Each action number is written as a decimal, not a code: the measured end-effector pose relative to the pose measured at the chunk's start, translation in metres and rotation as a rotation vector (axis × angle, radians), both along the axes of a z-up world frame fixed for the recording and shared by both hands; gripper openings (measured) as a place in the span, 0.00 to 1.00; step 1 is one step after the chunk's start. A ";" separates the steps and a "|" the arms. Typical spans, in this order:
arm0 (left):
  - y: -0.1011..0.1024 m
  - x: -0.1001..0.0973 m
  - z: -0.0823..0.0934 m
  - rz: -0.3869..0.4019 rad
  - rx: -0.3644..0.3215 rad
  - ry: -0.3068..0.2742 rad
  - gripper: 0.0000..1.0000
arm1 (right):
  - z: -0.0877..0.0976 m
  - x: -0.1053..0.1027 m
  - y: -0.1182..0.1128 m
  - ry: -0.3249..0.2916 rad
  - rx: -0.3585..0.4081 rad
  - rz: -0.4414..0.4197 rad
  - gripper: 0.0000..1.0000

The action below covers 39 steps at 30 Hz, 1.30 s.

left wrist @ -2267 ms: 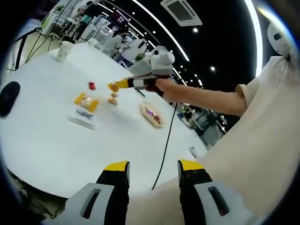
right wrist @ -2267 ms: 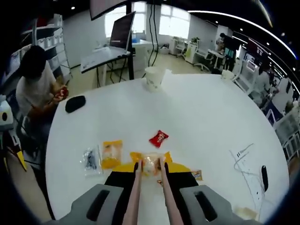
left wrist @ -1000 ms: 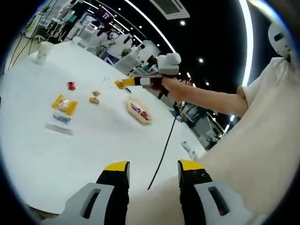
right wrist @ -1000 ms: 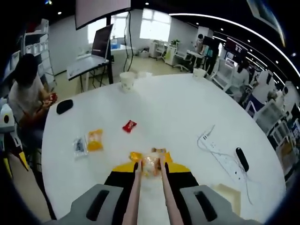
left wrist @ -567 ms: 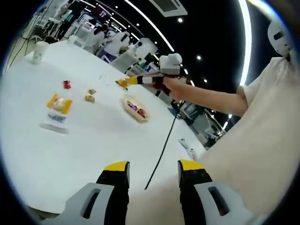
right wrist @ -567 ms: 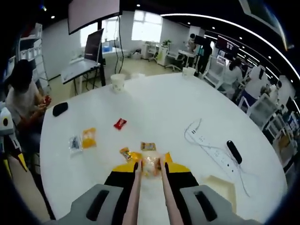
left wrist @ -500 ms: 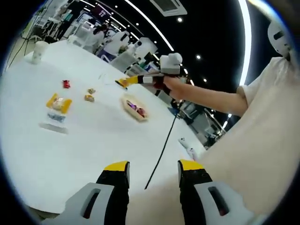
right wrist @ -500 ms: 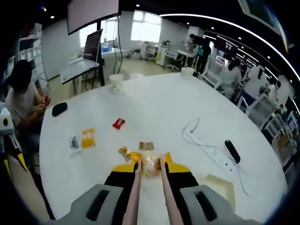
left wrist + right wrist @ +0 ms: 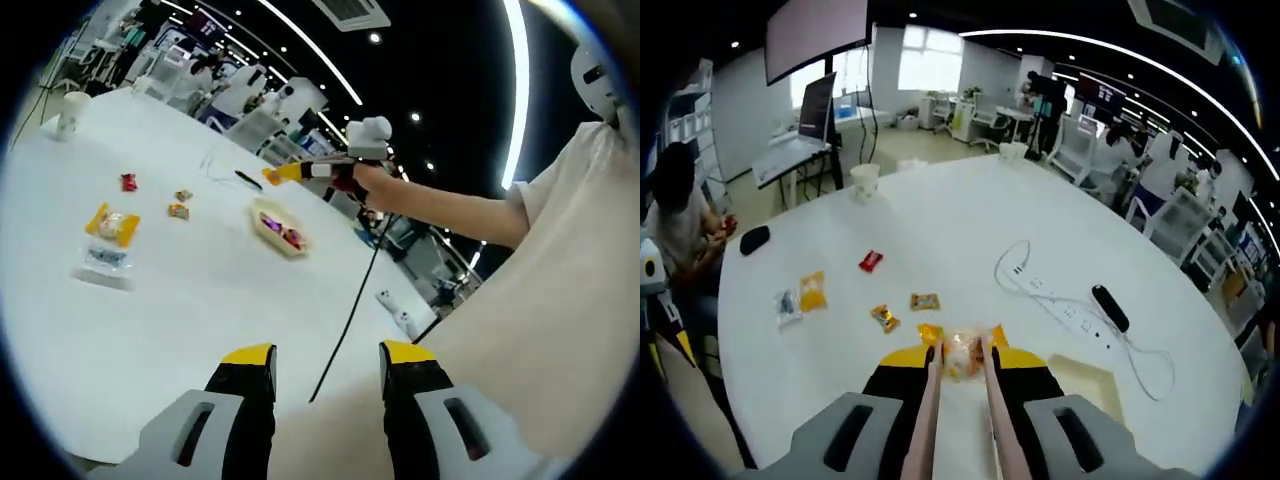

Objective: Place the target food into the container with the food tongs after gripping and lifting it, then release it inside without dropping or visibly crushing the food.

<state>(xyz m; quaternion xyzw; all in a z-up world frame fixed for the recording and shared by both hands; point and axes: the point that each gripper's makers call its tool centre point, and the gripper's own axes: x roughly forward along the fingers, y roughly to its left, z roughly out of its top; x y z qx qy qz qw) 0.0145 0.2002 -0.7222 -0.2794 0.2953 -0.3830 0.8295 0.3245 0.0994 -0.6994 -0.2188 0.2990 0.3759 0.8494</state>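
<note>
Snack packet in tongs under clamped right jaws, container perhaps beside; left jaws apart.

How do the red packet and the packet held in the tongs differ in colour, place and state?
The red packet is red and lies flat on the white table, far from any tool. The held packet is orange with a clear middle, lifted above the table and pinched between the pink tongs. Both are small sealed snack packets.

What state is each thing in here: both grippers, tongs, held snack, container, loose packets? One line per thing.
Left gripper: open, holding nothing.
Right gripper: shut on tongs.
Tongs: pinching snack packet.
Snack packet: lifted above table.
Container: on table, already holding food.
Red packet: lying on table.
</note>
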 end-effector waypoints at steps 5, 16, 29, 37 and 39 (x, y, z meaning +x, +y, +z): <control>-0.003 -0.001 0.000 -0.001 0.001 -0.005 0.40 | 0.003 0.004 -0.013 -0.008 0.004 -0.026 0.22; -0.013 -0.006 0.001 0.007 0.003 -0.007 0.40 | 0.011 0.010 -0.043 -0.024 0.011 -0.072 0.22; -0.021 -0.007 0.004 0.005 0.009 -0.015 0.40 | 0.018 0.017 -0.069 -0.040 0.022 -0.116 0.22; -0.025 -0.011 0.003 0.004 0.014 -0.010 0.40 | 0.023 0.021 -0.088 -0.051 0.029 -0.151 0.22; -0.026 -0.012 0.004 0.002 0.017 -0.011 0.40 | 0.024 0.023 -0.093 -0.045 0.049 -0.173 0.22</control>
